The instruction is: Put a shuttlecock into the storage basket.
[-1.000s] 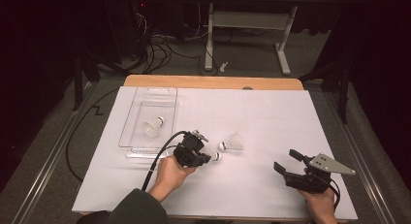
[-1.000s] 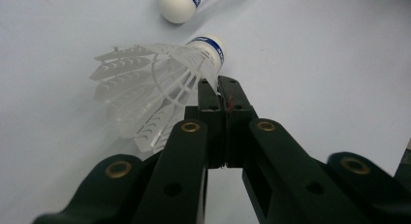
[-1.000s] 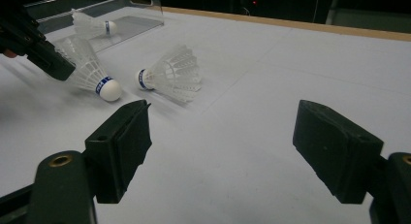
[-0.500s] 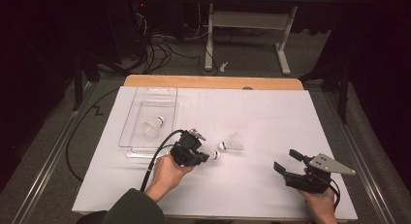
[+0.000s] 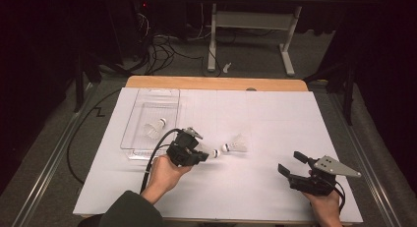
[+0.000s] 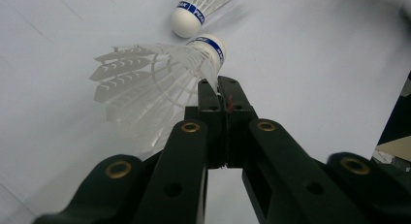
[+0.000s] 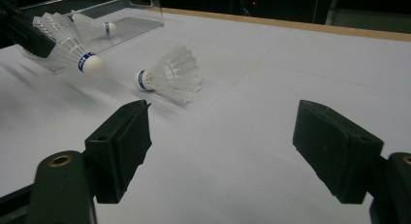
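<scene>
My left gripper [image 5: 204, 153] [image 6: 218, 86] is shut on the feather skirt of a white shuttlecock [image 6: 160, 83] [image 5: 212, 153], held low over the white table sheet with its blue-banded cork pointing away. A second shuttlecock [image 5: 237, 144] [image 7: 169, 73] lies on its side just beyond, cork toward the held one. A third shuttlecock [image 5: 155, 128] [image 7: 92, 23] rests in the clear plastic tray [image 5: 147, 104] to the left. My right gripper [image 5: 291, 162] [image 7: 228, 122] sits at the front right, open with nothing between its pads, well apart from the shuttlecocks.
The white sheet [image 5: 275, 119] covers a wooden table whose far edge [image 5: 216, 83] shows. The left gripper's black cable [image 5: 150, 158] loops off near the tray. A dark floor with cables and a white table frame [image 5: 246, 20] lies beyond.
The left gripper has shifted slightly left, toward the tray, with the shuttlecock still in its jaws. The right gripper and the lying shuttlecock have stayed put.
</scene>
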{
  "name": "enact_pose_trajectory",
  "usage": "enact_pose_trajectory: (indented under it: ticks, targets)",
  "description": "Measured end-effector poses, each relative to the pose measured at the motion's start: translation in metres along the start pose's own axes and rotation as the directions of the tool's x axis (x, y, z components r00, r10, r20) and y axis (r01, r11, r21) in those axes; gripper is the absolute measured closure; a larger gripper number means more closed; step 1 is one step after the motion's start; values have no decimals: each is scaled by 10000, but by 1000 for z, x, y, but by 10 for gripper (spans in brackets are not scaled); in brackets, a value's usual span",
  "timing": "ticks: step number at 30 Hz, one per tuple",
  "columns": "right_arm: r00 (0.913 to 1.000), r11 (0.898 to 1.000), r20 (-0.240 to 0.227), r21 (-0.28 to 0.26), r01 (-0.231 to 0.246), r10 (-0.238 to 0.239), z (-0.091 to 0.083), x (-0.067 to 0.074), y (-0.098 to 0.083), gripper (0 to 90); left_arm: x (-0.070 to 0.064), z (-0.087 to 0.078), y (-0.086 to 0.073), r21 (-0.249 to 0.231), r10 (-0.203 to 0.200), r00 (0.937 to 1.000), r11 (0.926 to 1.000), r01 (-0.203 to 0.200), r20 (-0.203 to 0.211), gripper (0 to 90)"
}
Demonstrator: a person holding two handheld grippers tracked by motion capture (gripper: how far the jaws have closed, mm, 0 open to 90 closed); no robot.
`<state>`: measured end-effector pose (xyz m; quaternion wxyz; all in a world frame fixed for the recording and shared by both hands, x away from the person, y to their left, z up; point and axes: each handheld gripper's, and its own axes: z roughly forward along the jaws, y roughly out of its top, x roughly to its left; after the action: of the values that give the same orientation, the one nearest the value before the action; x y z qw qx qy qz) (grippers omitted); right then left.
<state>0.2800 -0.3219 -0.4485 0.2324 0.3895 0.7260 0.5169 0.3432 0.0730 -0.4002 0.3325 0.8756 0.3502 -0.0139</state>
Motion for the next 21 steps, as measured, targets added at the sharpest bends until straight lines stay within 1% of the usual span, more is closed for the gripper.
enact_pose_trajectory:
  ticks: [4, 10, 21]
  targets:
    - [10000, 10000, 17, 5, 11, -11, 0, 0, 0, 217, 0, -3, 1, -93, 23, 10000, 10000, -23, 18, 893]
    - [10000, 10000, 0, 8, 11, -11, 0, 0, 0, 217, 0, -6, 2, -38, 81, 10000, 10000, -81, -4, 893]
    - [10000, 10000, -10, 8, -17, 17, 0, 0, 0, 217, 0, -13, 4, -137, 126, 9999, 9998, -126, -8, 893]
